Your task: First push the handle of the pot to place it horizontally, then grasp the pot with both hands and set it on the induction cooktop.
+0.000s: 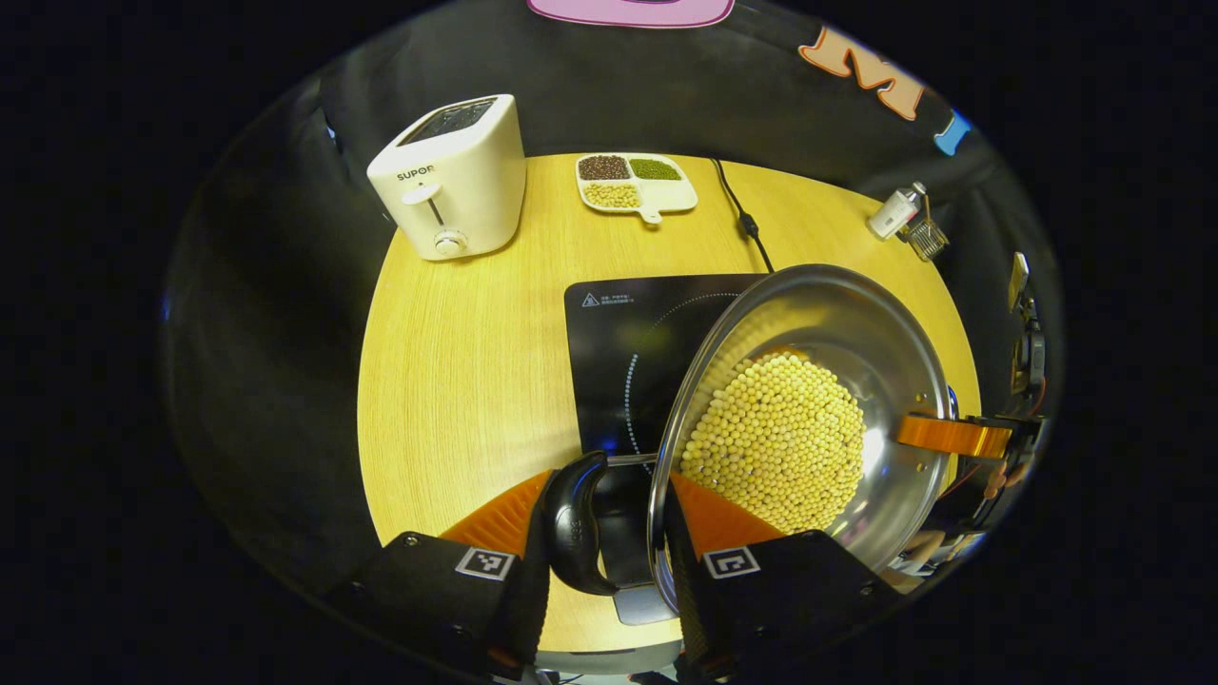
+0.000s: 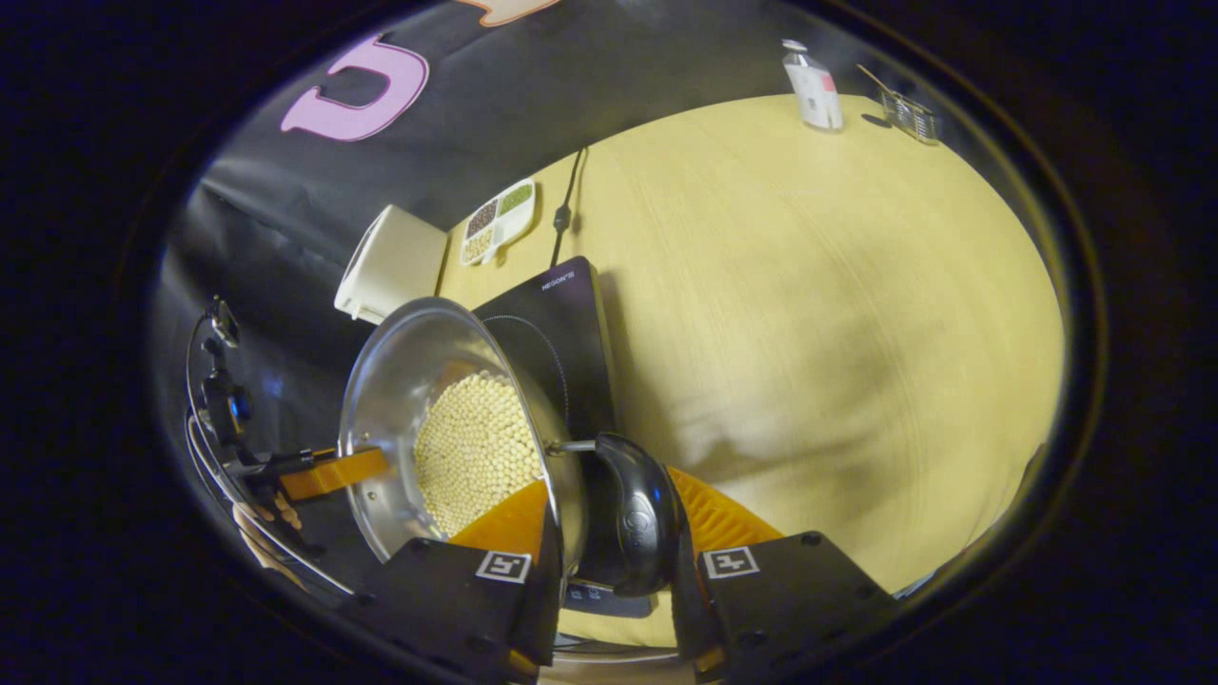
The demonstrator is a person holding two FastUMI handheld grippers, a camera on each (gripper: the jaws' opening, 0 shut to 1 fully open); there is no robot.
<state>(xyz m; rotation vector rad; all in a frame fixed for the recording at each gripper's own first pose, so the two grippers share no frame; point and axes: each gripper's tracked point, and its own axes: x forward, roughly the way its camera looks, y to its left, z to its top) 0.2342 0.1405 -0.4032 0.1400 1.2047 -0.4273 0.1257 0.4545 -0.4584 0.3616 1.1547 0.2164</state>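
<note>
Steel pot (image 1: 809, 409) of pale beans hangs above the black induction cooktop (image 1: 628, 362), each gripper (image 1: 609, 542) (image 2: 609, 547) clamping a black side handle (image 1: 576, 523); lowering level seems next.

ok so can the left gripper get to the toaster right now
Probably not yet: the left gripper is shut across the pot rim and its black handle, sharing the load with the right gripper. The table toward the toaster looks free, but the pot needs setting down first.
</note>
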